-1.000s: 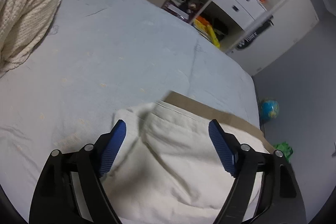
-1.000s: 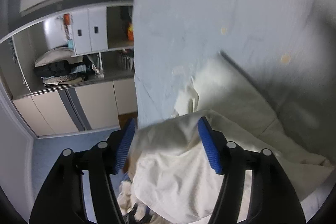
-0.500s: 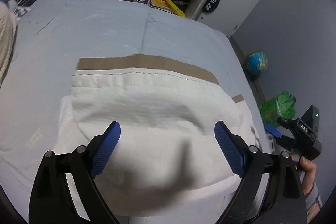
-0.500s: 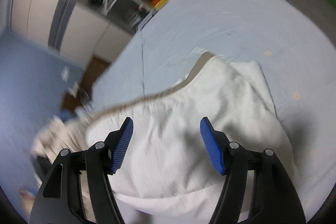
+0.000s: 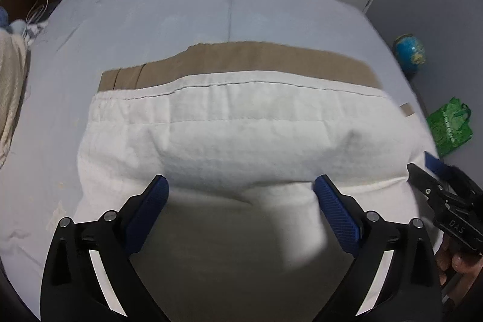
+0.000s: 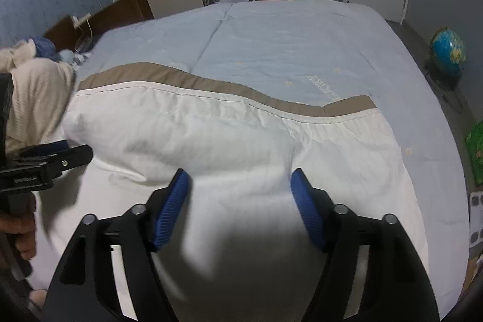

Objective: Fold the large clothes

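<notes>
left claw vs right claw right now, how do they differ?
Left claw stands wider than right claw; both have just been opening. Left claw's pads reach only the sheet's shadowed near part, while a raised fold of sheet runs up between right claw's pads. Shared: blue ribbed pads on black arms, open, nothing pinched, aimed down over the white sheet with its tan band on the bed.
</notes>
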The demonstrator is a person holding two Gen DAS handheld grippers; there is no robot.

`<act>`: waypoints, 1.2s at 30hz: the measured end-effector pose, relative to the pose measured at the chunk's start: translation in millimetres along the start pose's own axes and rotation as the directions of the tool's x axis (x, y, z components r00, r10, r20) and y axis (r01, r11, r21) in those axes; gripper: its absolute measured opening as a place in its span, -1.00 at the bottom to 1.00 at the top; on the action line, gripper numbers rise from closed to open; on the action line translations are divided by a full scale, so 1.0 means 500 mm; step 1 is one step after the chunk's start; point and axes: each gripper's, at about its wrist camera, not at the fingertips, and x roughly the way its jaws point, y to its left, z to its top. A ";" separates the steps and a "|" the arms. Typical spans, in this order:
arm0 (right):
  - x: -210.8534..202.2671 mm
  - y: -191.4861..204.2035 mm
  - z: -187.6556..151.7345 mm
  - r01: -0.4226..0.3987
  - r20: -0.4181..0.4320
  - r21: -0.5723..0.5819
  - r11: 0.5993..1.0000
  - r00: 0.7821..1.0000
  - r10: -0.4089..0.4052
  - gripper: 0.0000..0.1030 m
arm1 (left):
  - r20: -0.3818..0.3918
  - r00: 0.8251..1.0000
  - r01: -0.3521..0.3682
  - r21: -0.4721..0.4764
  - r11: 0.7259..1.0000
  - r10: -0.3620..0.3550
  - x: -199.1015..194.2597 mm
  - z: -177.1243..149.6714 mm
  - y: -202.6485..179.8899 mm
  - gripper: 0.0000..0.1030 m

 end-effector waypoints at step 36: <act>0.116 0.002 -0.015 0.029 -0.024 -0.015 0.999 0.999 -0.030 0.49 | 0.039 0.997 0.063 -0.016 0.998 -0.062 0.061 -0.029 0.035 0.73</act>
